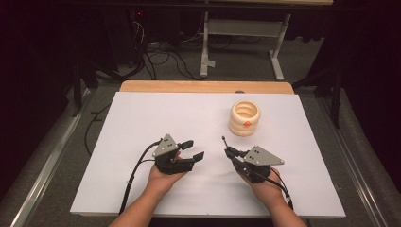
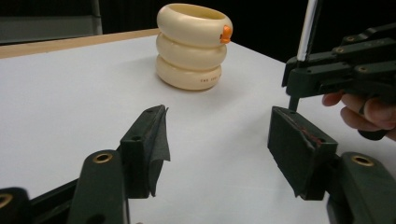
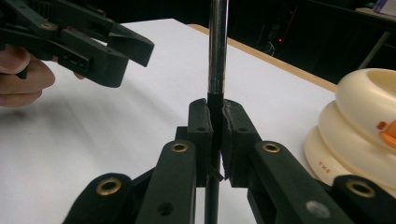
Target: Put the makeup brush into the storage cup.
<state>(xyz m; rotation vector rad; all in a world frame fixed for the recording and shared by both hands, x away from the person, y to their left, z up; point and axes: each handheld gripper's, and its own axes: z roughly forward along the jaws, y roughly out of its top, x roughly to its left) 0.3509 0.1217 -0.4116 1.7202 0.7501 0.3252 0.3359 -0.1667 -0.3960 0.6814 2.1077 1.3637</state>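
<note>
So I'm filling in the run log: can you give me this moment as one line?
left gripper: open, empty | right gripper: shut on metal rod, upright | cream ringed holder: on white board, untouched

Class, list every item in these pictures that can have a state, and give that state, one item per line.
Left hand-held gripper: jaws open, nothing between them.
Right hand-held gripper: jaws shut on the thin metal rod.
Thin metal rod: clamped, standing up out of the jaws.
Cream ringed holder: upright on the white board, top open, untouched.
White board: lying flat on the table.
</note>
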